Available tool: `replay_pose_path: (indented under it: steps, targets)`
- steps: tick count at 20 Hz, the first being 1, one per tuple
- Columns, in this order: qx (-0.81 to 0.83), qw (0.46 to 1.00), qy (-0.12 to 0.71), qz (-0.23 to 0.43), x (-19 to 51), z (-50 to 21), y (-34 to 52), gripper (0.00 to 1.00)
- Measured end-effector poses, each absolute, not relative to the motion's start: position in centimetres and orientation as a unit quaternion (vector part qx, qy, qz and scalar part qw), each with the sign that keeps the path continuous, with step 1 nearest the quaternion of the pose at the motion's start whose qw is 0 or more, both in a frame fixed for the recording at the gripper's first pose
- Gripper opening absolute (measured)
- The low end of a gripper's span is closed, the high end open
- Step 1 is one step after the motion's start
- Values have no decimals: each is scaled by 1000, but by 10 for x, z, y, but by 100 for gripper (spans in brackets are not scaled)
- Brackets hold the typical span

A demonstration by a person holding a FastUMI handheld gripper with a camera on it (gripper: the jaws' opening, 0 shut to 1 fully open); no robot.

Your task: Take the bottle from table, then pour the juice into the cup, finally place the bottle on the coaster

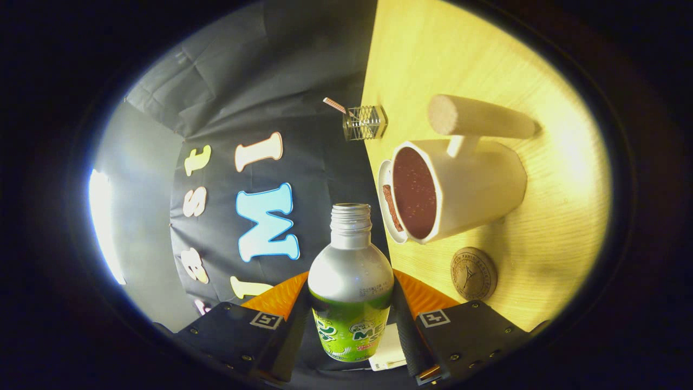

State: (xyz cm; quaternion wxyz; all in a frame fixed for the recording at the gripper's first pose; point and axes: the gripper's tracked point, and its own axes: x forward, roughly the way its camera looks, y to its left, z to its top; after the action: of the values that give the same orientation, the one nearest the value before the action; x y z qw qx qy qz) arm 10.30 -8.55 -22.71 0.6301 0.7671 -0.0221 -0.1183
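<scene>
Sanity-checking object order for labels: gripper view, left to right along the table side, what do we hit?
bottle, held between the claw fingers → small wire holder with a straw → cup of dark liquid → round coaster

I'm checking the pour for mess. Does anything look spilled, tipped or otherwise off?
No spill shows on the table. The gripper holds the uncapped bottle between its fingers, rolled sideways beside the cup, which already holds dark liquid. The coaster lies bare.

Glossy metal bottle (351,271), matt cup (460,187), wood-grain table (541,233).
</scene>
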Motion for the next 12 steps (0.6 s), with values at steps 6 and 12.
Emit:
replay_pose_path:
  steps: [6, 12]
  targets:
    - [699, 707, -27, -104, 107, -190, -91, 76]
    - [604, 790, -32, -99, 107, -158, -91, 76]
